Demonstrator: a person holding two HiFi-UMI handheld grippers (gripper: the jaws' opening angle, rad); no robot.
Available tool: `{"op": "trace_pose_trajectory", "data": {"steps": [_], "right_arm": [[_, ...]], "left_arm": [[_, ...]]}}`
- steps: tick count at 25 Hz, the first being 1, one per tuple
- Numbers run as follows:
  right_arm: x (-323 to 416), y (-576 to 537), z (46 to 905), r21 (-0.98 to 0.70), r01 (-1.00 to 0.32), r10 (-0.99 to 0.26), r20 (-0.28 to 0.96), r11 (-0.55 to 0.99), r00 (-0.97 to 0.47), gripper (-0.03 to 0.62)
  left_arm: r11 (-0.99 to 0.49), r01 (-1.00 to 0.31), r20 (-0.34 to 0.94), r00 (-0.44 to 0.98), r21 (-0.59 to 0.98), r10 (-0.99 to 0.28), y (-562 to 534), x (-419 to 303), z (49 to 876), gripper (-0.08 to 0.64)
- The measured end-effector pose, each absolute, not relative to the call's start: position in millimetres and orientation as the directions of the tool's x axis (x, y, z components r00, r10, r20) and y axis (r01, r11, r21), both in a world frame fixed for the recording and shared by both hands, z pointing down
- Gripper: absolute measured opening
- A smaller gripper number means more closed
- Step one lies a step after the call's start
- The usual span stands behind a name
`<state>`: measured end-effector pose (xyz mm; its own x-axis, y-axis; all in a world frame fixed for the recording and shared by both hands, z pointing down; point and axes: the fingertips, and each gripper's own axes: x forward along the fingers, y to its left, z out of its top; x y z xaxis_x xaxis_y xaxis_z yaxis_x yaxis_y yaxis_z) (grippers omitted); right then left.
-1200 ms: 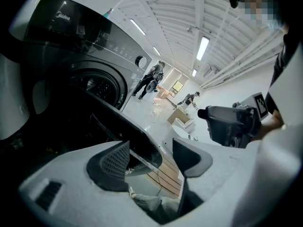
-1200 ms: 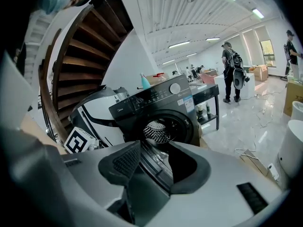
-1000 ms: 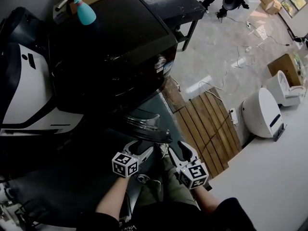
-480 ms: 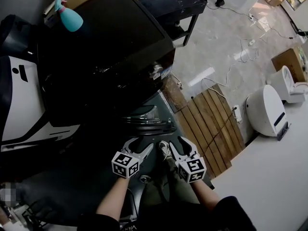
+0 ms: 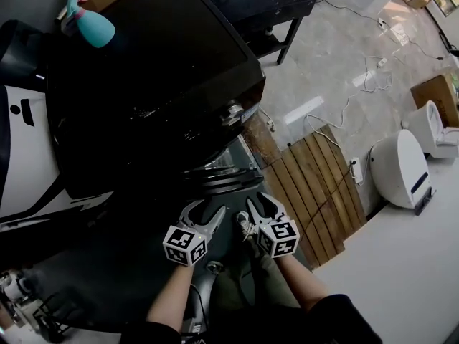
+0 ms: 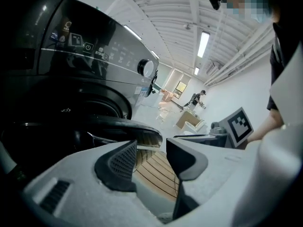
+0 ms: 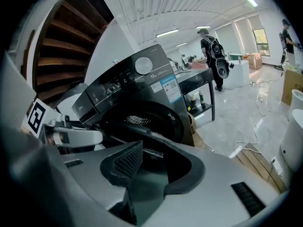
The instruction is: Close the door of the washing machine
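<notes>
The black washing machine (image 5: 158, 70) fills the upper left of the head view. Its round door (image 5: 222, 180) hangs open, swung out toward me. My left gripper (image 5: 206, 210) and right gripper (image 5: 259, 203) sit side by side just below the door's edge. In the left gripper view the left gripper (image 6: 151, 150) has its jaws closing with only wooden slats showing in the gap, and the door rim (image 6: 123, 126) lies just ahead. In the right gripper view the right gripper (image 7: 161, 162) has its jaws closing on nothing, facing the drum opening (image 7: 137, 119).
A teal spray bottle (image 5: 90, 26) stands on the machine's top. A wooden pallet (image 5: 315, 185) lies to the right, with a white appliance (image 5: 398, 167) beyond it. A white and black machine (image 5: 25, 149) stands at the left. A person with a backpack (image 7: 213, 56) stands far off.
Both grippers have moved forward toward the door's edge, the right one more. Their jaws have narrowed a little. The door now looks more edge-on.
</notes>
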<state>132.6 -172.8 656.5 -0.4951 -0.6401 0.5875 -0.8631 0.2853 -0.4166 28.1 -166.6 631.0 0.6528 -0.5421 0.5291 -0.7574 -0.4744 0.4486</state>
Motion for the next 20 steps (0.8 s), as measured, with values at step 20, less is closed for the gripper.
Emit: {"op": "trace_pose_trajectory", "data": {"steps": [20], "right_arm": [[111.0,-272.1,686.3,-0.432,-0.852,-0.683,0.527,0.296,-0.505,0.106]], "left_arm": [[-0.424,-0.819,0.487,0.572,0.386,-0.66,-234.7,6.5,628.7,0.144]]}}
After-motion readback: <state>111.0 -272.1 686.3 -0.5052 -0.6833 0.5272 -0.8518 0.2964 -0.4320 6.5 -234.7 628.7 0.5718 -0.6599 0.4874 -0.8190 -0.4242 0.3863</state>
